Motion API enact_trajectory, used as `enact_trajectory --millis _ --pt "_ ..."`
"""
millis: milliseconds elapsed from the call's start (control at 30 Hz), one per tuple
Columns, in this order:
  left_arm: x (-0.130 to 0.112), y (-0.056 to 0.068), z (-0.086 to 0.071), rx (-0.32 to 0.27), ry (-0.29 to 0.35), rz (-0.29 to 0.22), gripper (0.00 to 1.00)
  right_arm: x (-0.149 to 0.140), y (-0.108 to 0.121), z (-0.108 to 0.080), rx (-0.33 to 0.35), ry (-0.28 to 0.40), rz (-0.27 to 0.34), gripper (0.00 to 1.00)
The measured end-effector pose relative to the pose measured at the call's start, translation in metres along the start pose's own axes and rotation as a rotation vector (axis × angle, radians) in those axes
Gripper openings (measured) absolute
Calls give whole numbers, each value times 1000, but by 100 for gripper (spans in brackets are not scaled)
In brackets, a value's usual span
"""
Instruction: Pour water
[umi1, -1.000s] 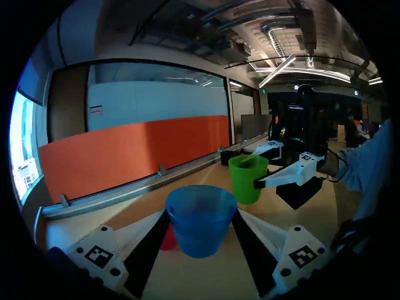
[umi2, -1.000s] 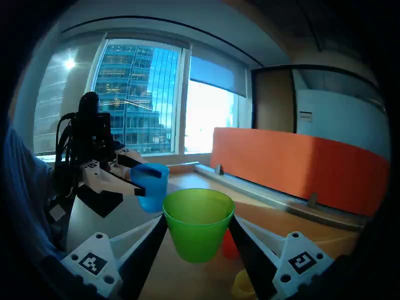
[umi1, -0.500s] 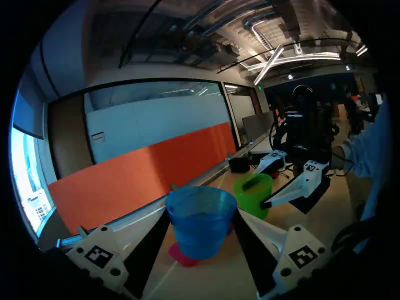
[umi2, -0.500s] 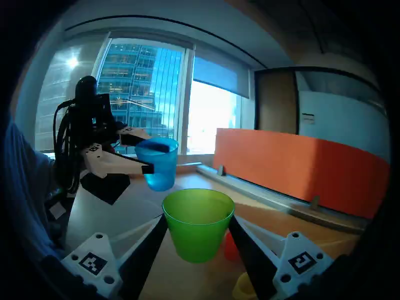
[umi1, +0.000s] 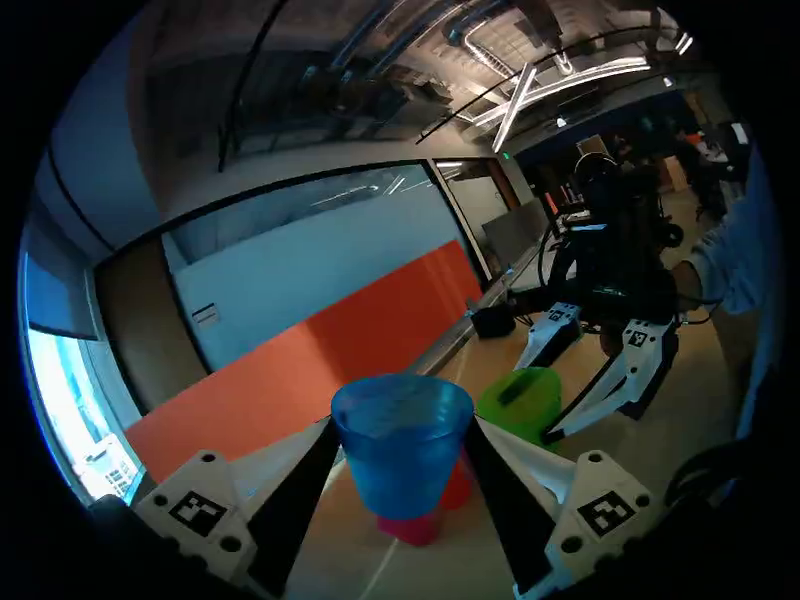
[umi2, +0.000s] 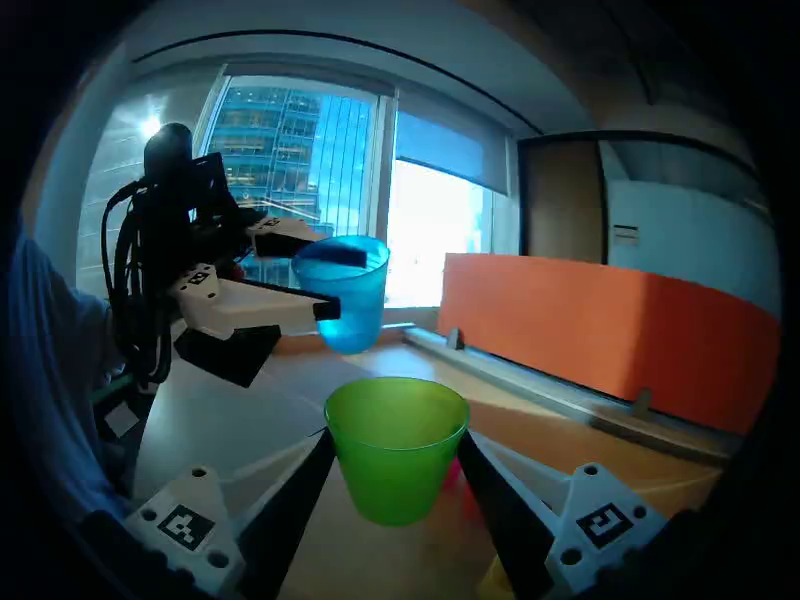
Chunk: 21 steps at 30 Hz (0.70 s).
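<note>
The blue cup (umi1: 402, 465) is clamped between both fingers of the left gripper (umi1: 402, 435). The green cup (umi2: 397, 470) is gripped likewise by the right gripper (umi2: 395, 440). In the right gripper view, the blue cup is held higher than the green cup, above the wooden table (umi2: 400, 560).

Small cups (umi1: 412, 527) clutter the table (umi1: 440, 567) under the blue cup (umi1: 402, 445)
</note>
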<state>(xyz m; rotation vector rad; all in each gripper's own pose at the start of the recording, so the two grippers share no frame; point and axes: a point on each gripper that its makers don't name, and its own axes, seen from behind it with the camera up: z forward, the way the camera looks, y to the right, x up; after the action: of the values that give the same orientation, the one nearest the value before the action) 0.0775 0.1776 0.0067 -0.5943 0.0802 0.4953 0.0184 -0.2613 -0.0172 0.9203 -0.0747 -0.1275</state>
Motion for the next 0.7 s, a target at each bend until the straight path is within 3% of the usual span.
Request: enact_trajectory --millis 400,700 --pt "22 -10 3 37 4 192 86 -8 -8 9 25 -5 7 90" --pt "39 -10 4 55 13 317 86 -8 -15 19 46 7 26 90"
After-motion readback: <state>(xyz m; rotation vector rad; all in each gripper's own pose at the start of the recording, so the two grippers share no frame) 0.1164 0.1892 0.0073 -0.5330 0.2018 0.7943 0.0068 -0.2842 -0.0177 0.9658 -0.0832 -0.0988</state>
